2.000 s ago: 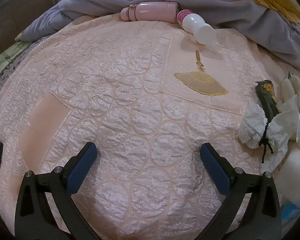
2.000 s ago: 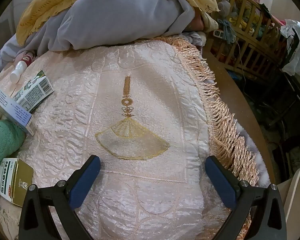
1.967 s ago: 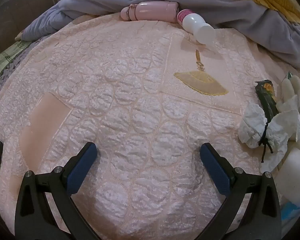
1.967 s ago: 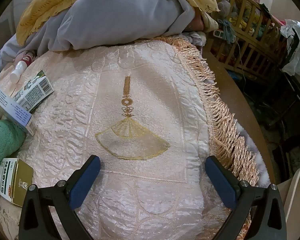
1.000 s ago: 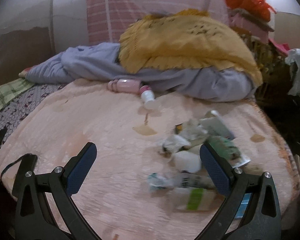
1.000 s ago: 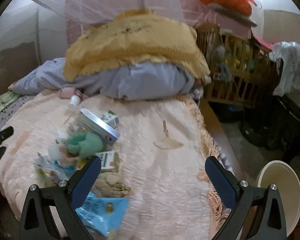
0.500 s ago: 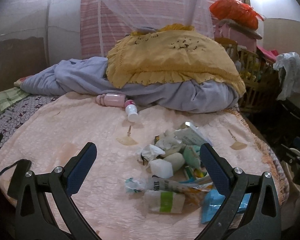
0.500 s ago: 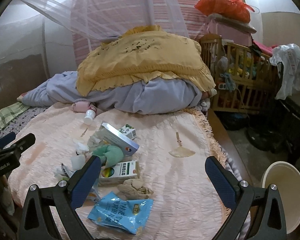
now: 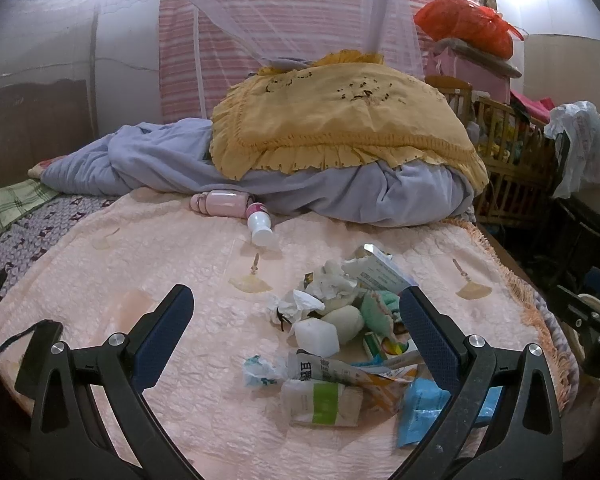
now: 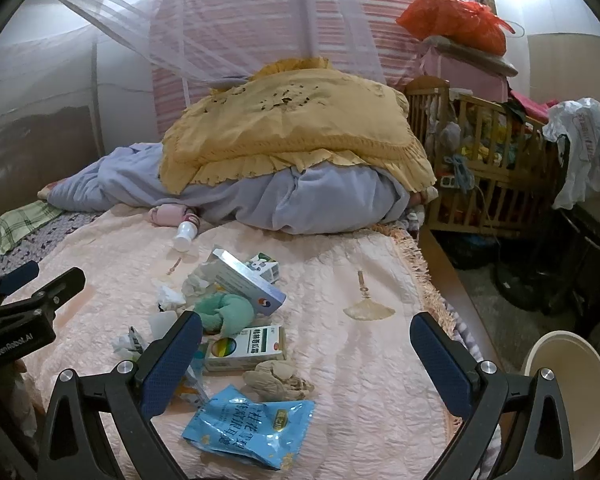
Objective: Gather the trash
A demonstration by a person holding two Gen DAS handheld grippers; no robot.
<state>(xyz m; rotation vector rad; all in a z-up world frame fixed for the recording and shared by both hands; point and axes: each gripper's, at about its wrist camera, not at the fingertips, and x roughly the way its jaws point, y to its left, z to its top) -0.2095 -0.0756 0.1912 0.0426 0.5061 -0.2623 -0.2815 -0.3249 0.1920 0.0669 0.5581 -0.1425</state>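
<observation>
- Both grippers hang above the near edge of the bed, jaws spread wide and holding nothing — the left gripper (image 9: 296, 328) frames most of the litter, the right gripper (image 10: 306, 354) sits further toward the fringed side.
- Trash lies in one loose heap on the pink quilted bedspread (image 9: 148, 264), right of its middle.
- At the heap's far end a long silver-and-white carton (image 10: 248, 278) leans over a small green-and-white box (image 10: 266, 266).
- Crumpled white tissues (image 9: 300, 304) lie on the heap's left side, touching a white plastic bottle (image 9: 316, 336).
- A mint-green cloth wad (image 10: 224, 312) rests just beside a flat medicine box (image 10: 246, 348) with a rainbow disc printed on it.
- Nearest the camera are a blue snack packet (image 10: 252, 424) and a beige crumpled wad (image 10: 278, 380) — the two nearly touching.
- A green-banded white container (image 9: 320, 400) lies on its side at the near left of the heap.
- Apart from the heap, a white bottle with a pink cap (image 9: 259, 226) lies against the grey blanket (image 9: 160, 164).
- A cream bin (image 10: 568, 396) stands on the floor, right of the bed.
</observation>
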